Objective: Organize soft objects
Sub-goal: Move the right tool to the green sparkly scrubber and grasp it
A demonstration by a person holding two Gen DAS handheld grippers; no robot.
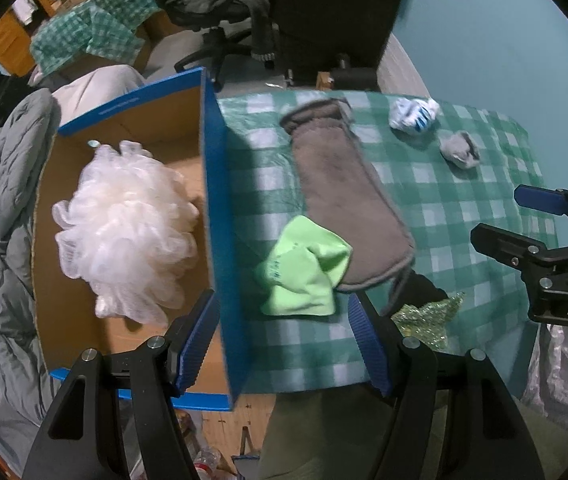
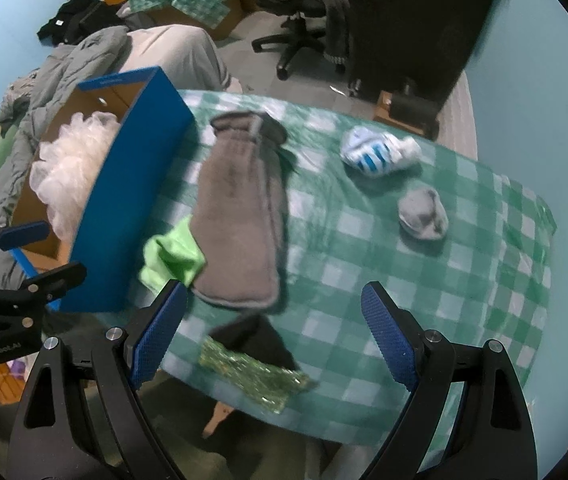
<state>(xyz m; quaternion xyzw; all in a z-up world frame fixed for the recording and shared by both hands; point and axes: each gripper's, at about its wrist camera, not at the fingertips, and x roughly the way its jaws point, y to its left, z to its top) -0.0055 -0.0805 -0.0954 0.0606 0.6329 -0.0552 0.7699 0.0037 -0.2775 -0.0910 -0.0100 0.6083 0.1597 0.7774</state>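
A: Left wrist view first. The left gripper [image 1: 284, 344] hangs empty, jaws wide, straddling the near wall of the box [image 1: 213, 216]. The loofah [image 1: 123, 228] already lies inside the box.

B: And what's still out on the table [image 1: 464, 208]?

A: The green cloth [image 1: 304, 276] lies just ahead of the left gripper, right of the box wall, touching the near end of the grey mitt [image 1: 348, 196]. The mitt's long axis runs away from the grippers, cuff at the far end.

B: Which gripper is nearer the cloth?

A: The left, I'd judge. In the right wrist view the right gripper [image 2: 273, 340] is also wide and empty, and the green cloth [image 2: 171, 256] sits off its left finger, with the grey mitt [image 2: 239, 216] more squarely ahead.

B: Anything closer to the right one?

A: A tinsel strip [image 2: 251, 372] over something black at the table edge; the blur hides what exactly. The striped sock [image 2: 380, 152] and grey sock [image 2: 422, 212] lie well apart, far right.
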